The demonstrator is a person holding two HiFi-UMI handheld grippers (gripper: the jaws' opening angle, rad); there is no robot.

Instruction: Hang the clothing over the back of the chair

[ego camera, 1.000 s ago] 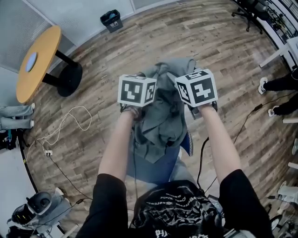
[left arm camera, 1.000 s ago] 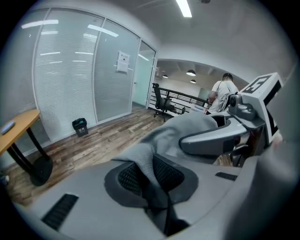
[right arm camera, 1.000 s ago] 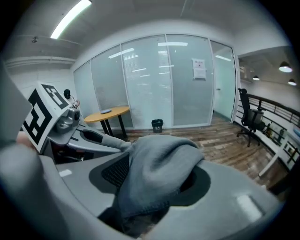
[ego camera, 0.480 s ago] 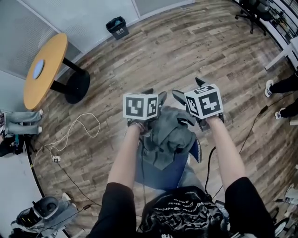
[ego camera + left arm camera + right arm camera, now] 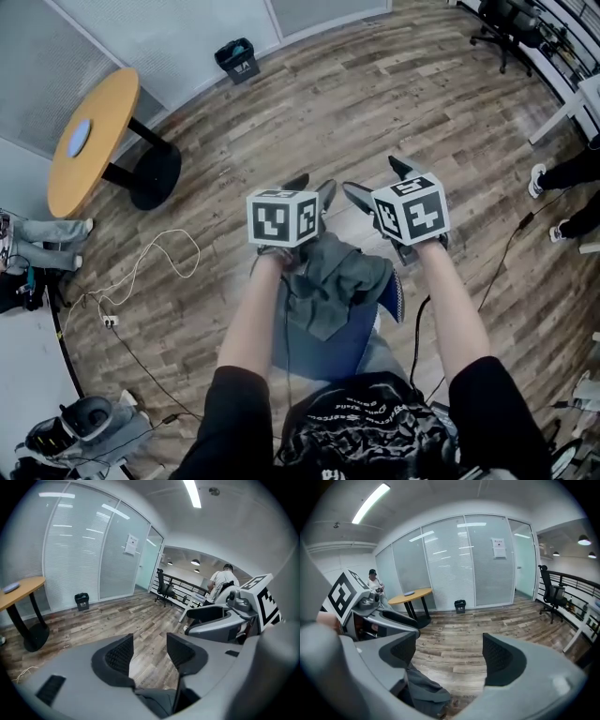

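Grey clothing [image 5: 336,274] lies draped over the top edge of a blue chair [image 5: 326,349] back, just beneath both claws. The left claw [image 5: 150,641] and right claw [image 5: 450,654] have just been opening and stand wide, gripping nothing. They would best draw straight back, snagging no fold. The chair's legs and the garment's far side are hidden.

Round wood table [image 5: 89,131] upper left, black bin [image 5: 236,58] top centre. White cable [image 5: 141,267] on floor [image 5: 375,103] at left; office chair [image 5: 497,19] top right.
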